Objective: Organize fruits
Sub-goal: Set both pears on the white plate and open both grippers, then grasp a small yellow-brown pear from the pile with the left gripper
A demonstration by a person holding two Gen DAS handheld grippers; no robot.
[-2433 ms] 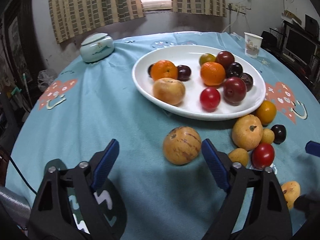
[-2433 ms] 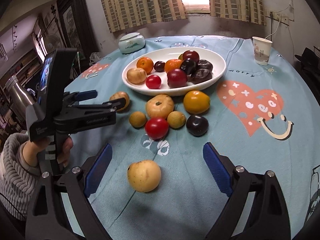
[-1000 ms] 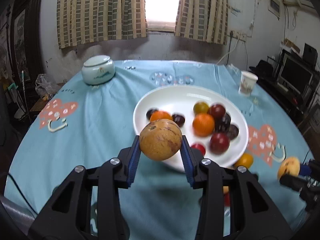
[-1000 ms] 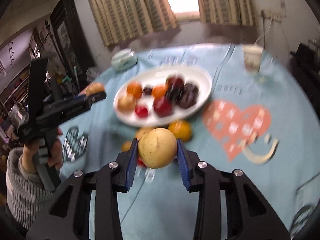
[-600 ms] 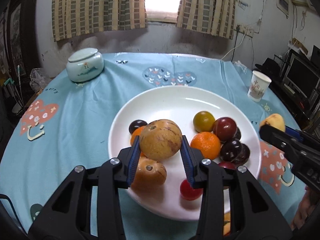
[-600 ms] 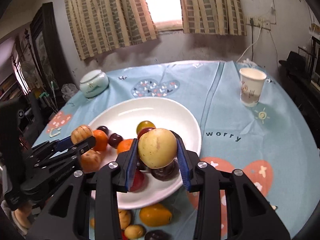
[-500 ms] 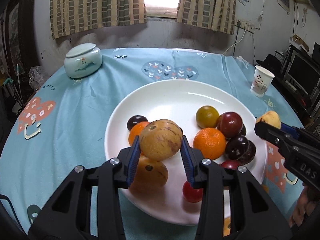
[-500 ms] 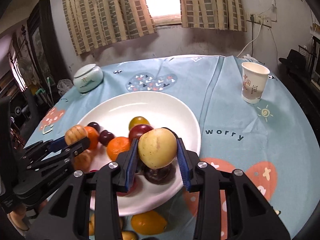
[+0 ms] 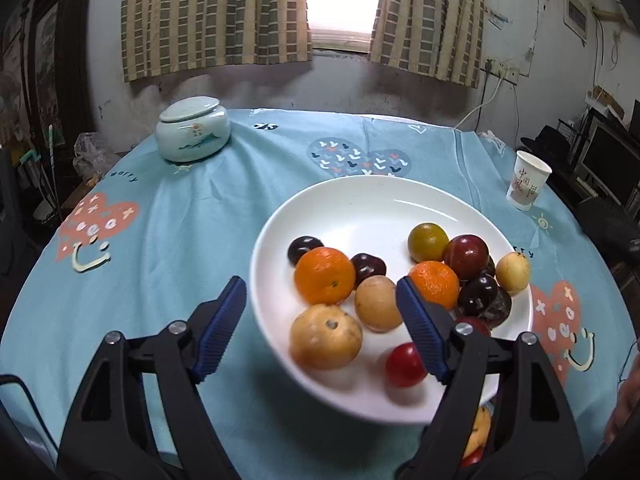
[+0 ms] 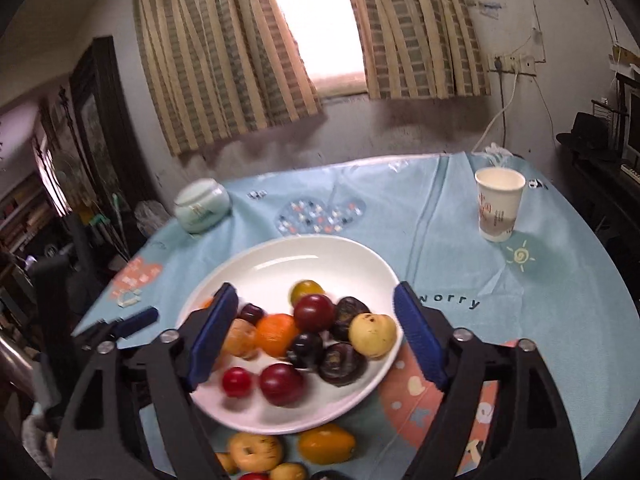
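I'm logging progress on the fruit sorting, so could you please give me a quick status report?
Left gripper and right gripper open, jaws just opened, nothing gripped. Both fruits dropped on white plate. More fruit waiting on the tablecloth. Nothing in the way.

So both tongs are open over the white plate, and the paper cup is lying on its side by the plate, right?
Not quite. The paper cup stands upright, as the right wrist view shows. The rest holds: the left tongs and right tongs are open over the white plate.
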